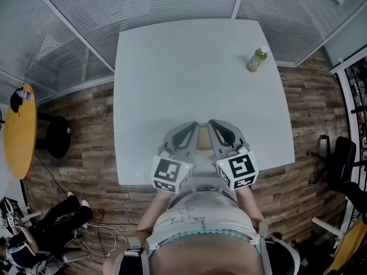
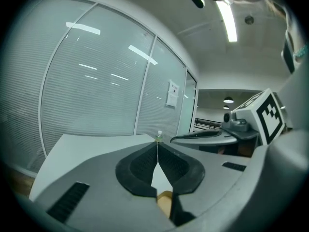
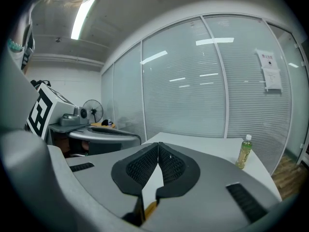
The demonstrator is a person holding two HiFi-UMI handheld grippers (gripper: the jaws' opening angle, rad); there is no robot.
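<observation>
A small bottle (image 1: 257, 59) of green drink with a white cap stands upright near the far right corner of the white table (image 1: 172, 73). It shows small and far off in the left gripper view as the bottle (image 2: 158, 137), and at the right in the right gripper view as the bottle (image 3: 244, 152). My left gripper (image 1: 194, 125) and right gripper (image 1: 211, 123) rest side by side near the table's front edge, jaws pointing away from me. Both are shut with nothing between them: the left gripper (image 2: 157, 145) and the right gripper (image 3: 158, 146) each show tips touching.
Glass walls with blinds (image 1: 172, 4) stand behind the table. A round wooden table (image 1: 20, 130) and a black stool (image 1: 57, 137) sit at the left on the wood floor. A seated person (image 1: 34, 234) is at the lower left. Chairs (image 1: 341, 159) stand at the right.
</observation>
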